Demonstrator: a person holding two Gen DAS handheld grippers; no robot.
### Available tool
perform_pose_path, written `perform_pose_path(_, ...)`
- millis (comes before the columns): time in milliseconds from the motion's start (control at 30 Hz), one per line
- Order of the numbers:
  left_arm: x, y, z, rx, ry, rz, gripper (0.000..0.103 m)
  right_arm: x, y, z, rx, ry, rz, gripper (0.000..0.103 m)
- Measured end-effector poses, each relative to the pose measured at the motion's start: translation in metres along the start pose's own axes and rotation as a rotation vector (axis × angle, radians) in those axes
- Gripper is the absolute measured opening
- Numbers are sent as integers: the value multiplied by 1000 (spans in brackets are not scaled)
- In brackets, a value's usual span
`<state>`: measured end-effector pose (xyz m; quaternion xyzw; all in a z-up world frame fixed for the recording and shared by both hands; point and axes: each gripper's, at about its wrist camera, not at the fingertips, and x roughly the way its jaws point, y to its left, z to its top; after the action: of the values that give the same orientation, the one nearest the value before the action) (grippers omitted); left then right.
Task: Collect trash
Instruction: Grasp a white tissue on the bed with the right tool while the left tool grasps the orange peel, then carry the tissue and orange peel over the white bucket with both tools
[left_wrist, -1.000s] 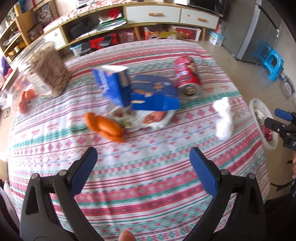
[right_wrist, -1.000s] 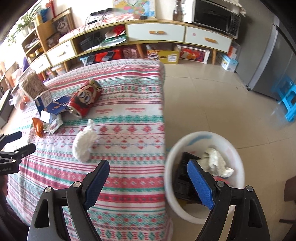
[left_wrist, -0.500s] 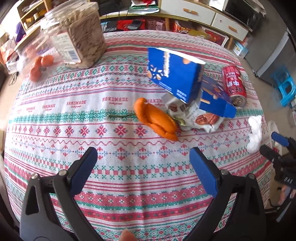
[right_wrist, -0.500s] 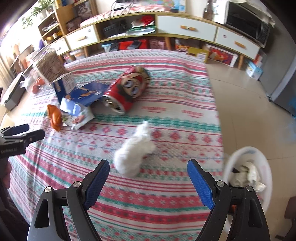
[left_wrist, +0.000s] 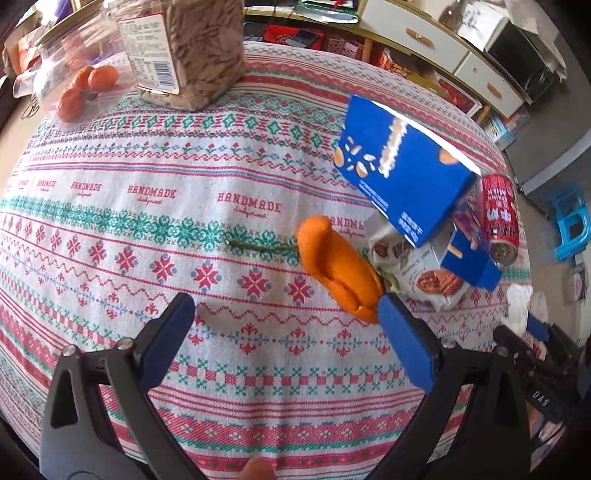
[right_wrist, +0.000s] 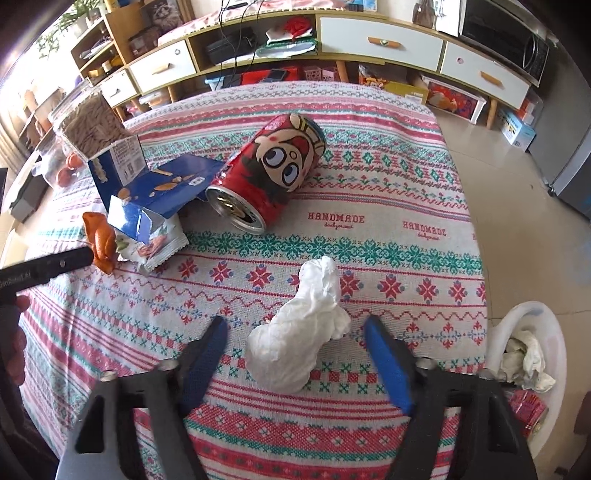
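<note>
My right tool has just been closing on the crumpled tissue, which lies between its fingers; the pads do not yet press it, so nothing is held. To grip well I judge I should go lower and pinch the thick middle, not the loose upper end; the bin waits just right of this tool, off the tabletop edge. My left tool stands wide and empty; the orange peel touches its right fingertip.
</note>
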<state>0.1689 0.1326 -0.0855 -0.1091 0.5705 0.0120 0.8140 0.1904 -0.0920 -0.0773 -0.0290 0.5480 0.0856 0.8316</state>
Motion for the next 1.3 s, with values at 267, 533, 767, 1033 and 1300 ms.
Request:
perform_pose_path(267,5,-7,9,-44,-24,-2,86,1,6,0,-37,7,12,29)
perform_pose_path(533,6,-27,7,-6,-26,-73,64,-7,14,-7,-62,5,20,28)
perform_pose_path(767,17,-33,7,23,-16,-54,42,-17,7,-15,-50,0,20,28)
perform_pose_path(1033,16,-38,6,84,-16,-39,17,-33,-7,-24,-41,-19,33,28)
perform_pose_path(1300,-3,-35,-14,113,-14,-64,15,-52,-11,-31,-33,-52,47,28)
